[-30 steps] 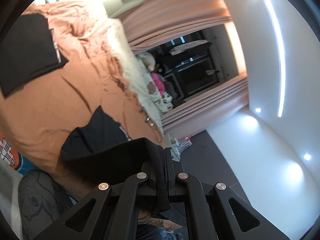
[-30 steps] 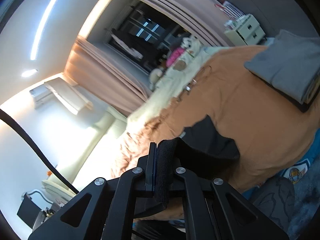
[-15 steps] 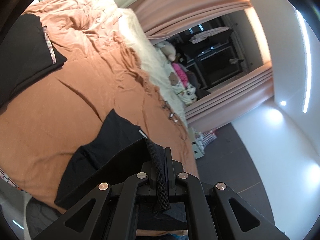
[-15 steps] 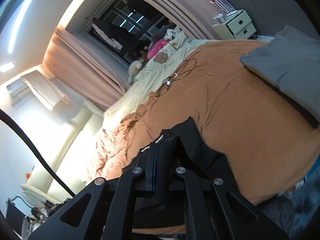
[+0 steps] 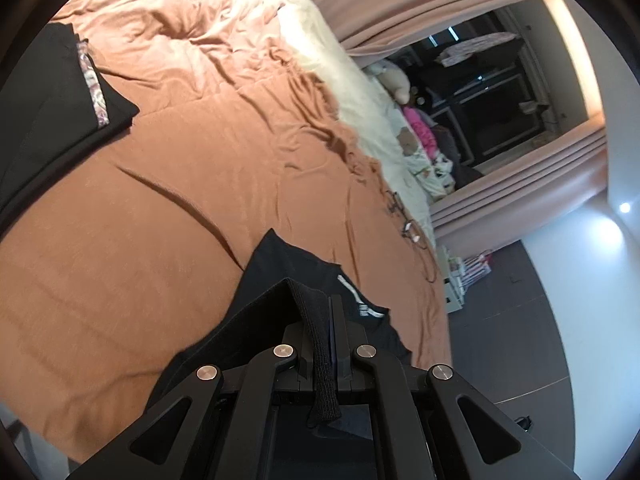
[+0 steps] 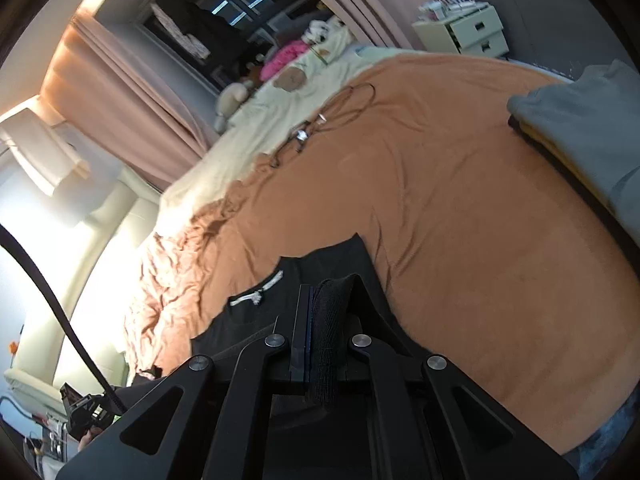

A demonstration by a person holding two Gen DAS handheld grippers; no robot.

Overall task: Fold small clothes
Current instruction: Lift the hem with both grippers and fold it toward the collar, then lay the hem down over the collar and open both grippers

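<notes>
A: Where's your small black cotton garment [image 5: 288, 268]?
B: On the rust-orange bedsheet [image 5: 168, 184], at its near edge. Your left gripper [image 5: 324, 312] and right gripper [image 6: 320, 300] each clamp its ribbed hem.

A broad stretch of bare orange bedsheet [image 5: 180, 184] lies open from 9 to 12 o'clock of the left gripper [image 5: 326, 320], bounded at 10 o'clock by a folded black garment [image 5: 52, 92]. Cables [image 6: 340, 112] cross the sheet at 12 o'clock in the right wrist view; a grey folded stack [image 6: 588, 128] blocks 2 o'clock. The black garment [image 6: 320, 268] covers the sheet just ahead.
</notes>
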